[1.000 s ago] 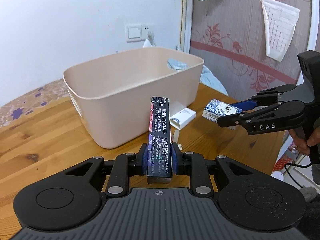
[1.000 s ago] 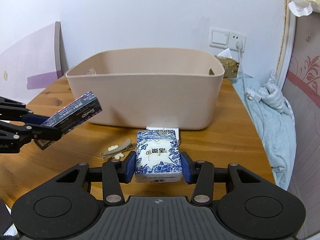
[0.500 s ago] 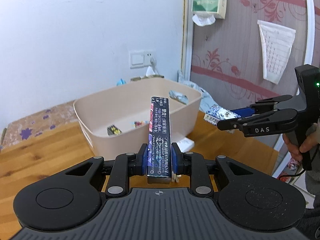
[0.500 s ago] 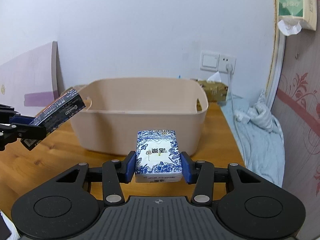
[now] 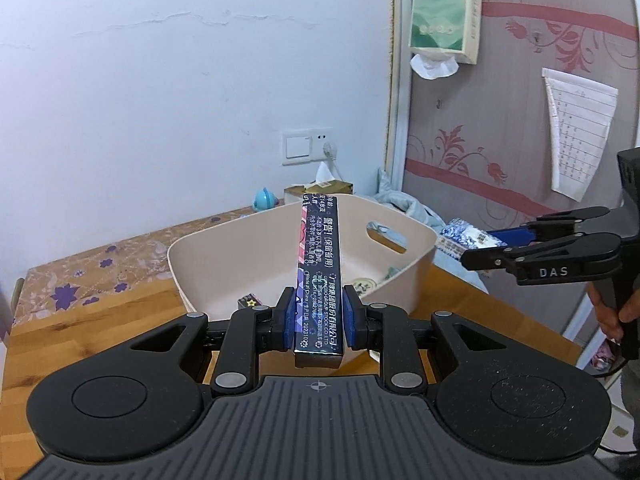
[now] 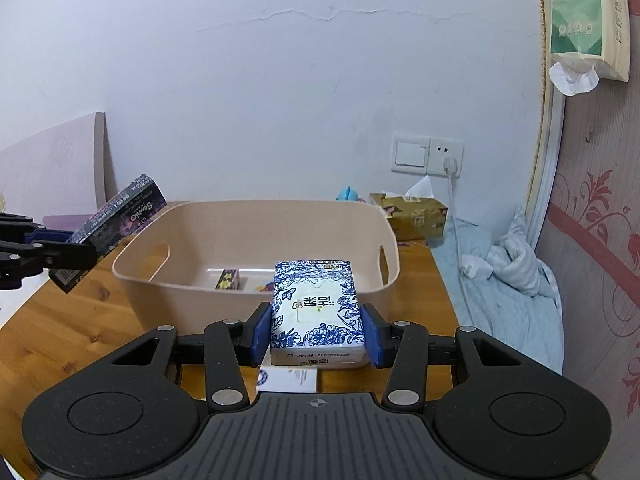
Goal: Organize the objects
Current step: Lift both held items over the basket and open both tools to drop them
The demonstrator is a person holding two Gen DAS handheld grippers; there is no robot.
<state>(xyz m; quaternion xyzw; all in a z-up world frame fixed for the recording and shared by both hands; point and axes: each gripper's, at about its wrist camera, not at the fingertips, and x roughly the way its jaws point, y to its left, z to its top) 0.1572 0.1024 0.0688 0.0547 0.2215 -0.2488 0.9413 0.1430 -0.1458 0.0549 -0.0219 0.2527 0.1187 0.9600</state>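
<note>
My left gripper (image 5: 317, 316) is shut on a long dark printed box (image 5: 319, 272) and holds it above the near rim of the beige bin (image 5: 200, 272). My right gripper (image 6: 316, 334) is shut on a blue-and-white tissue pack (image 6: 316, 308), held above the near rim of the bin (image 6: 132, 280). The bin holds several small items, among them a small dark box (image 6: 228, 279). The right gripper (image 5: 476, 254) shows at the right of the left wrist view with the pack (image 5: 464, 236). The left gripper (image 6: 60, 252) with the dark box (image 6: 120, 212) shows at the left of the right wrist view.
A white box (image 6: 288, 378) lies on the wooden table (image 6: 72, 320) below the right gripper. A tissue box (image 6: 412, 216), a blue toy (image 6: 350, 194) and a plugged-in wall socket (image 6: 428, 154) stand behind the bin. A blue cloth (image 6: 508, 280) lies to the right.
Both grippers have risen with their objects and now look down into the bin from above its rim. Their grips have not changed.
</note>
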